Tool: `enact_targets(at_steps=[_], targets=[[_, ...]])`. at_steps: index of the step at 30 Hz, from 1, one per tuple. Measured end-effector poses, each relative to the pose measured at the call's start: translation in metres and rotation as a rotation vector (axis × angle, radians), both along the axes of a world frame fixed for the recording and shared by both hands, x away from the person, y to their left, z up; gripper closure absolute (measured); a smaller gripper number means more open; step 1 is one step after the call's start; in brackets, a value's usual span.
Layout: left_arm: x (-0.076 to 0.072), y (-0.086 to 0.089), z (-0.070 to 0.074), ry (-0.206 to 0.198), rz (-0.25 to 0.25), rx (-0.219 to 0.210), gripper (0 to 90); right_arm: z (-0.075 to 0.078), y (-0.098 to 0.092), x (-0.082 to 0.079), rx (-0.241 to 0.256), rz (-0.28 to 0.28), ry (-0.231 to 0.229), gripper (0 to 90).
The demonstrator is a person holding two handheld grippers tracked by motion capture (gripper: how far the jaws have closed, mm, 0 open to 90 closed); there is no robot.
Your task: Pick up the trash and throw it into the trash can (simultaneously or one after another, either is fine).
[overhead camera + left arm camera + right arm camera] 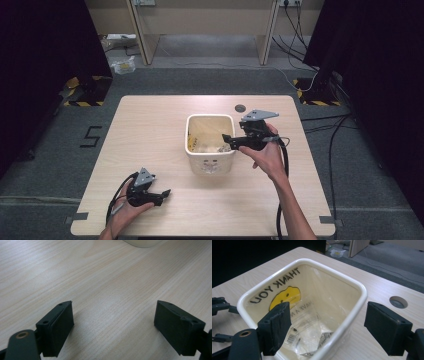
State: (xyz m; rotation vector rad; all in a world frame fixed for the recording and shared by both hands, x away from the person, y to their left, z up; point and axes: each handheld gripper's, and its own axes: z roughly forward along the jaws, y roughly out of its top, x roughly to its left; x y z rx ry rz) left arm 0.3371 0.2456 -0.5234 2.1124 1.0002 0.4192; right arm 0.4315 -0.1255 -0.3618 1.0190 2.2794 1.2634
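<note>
Bin (352, 312): cream-white, lined with a clear plastic bag (312, 322) printed with black "THANK YOU" lettering and a yellow smiley face. Bench (150, 145): pale wood grain. Left hand-held gripper (162, 195) and right hand-held gripper (226, 138): black, each with a grey top plate. Floor (45, 165): dark grey.

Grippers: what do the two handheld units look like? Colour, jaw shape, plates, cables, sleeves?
Both are black. The left gripper and right gripper each carry a grey three-cornered plate on top and trail a black cable. Jaws are blocky black wedge-shaped pads with small screw holes, and a brass-coloured pivot ring shows at the left jaw's base in both gripper views. Forearms are bare, with no sleeves in sight.
</note>
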Motion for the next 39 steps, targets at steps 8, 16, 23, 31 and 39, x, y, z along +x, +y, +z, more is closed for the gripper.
enact_targets(at_steps=[8,16,23,31,39], targets=[[0.000,0.000,0.000,0.000,0.000,0.000,14.9,0.000,-0.018,-0.006,0.008,-0.026,-0.010,20.7],[0.000,0.000,0.000,0.000,0.000,0.000,14.9,-0.002,-0.034,-0.016,0.010,-0.048,-0.023,20.3],[0.000,0.000,0.000,0.000,0.000,0.000,14.9,-0.008,-0.042,-0.029,0.009,-0.051,-0.034,19.6],[0.000,0.000,0.000,0.000,0.000,0.000,14.9,-0.011,-0.049,-0.038,0.012,-0.052,-0.037,19.5],[0.000,0.000,0.000,0.000,0.000,0.000,14.9,-0.013,-0.050,-0.046,-0.012,-0.051,-0.049,18.6]])
